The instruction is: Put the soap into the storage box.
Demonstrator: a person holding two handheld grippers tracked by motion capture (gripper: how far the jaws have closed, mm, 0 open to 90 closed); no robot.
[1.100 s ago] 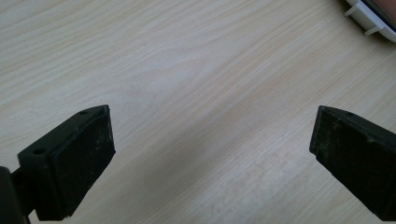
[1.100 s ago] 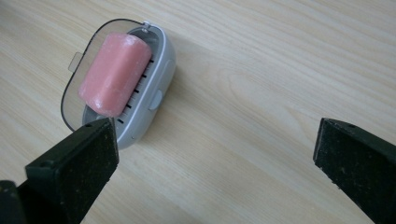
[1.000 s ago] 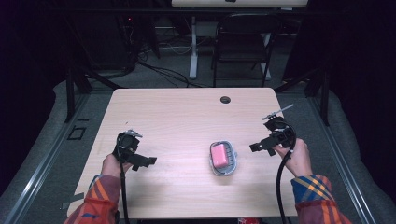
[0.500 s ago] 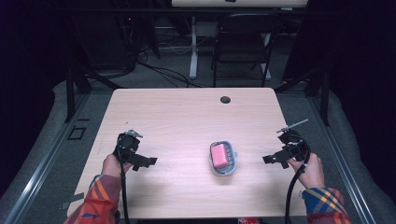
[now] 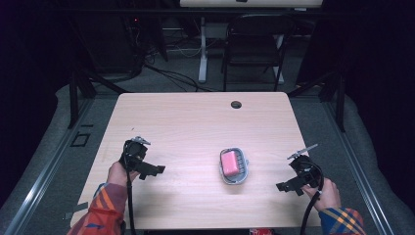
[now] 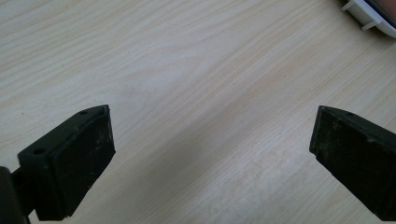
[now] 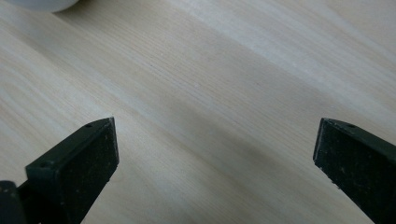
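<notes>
pink soap (image 5: 228, 162) sits in a grey dish (image 5: 241, 173) mid-table (image 5: 195, 122), between left gripper (image 5: 155, 170) and right gripper (image 5: 284, 186); both hold jaws spread wide, grasping nothing, well apart from the dish.

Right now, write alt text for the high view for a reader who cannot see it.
A person's two hands each hold an open black gripper low over a light wooden table, the left gripper and right gripper either side of a grey soap dish holding a pink soap bar. A dark folding chair stands beyond the table.
</notes>
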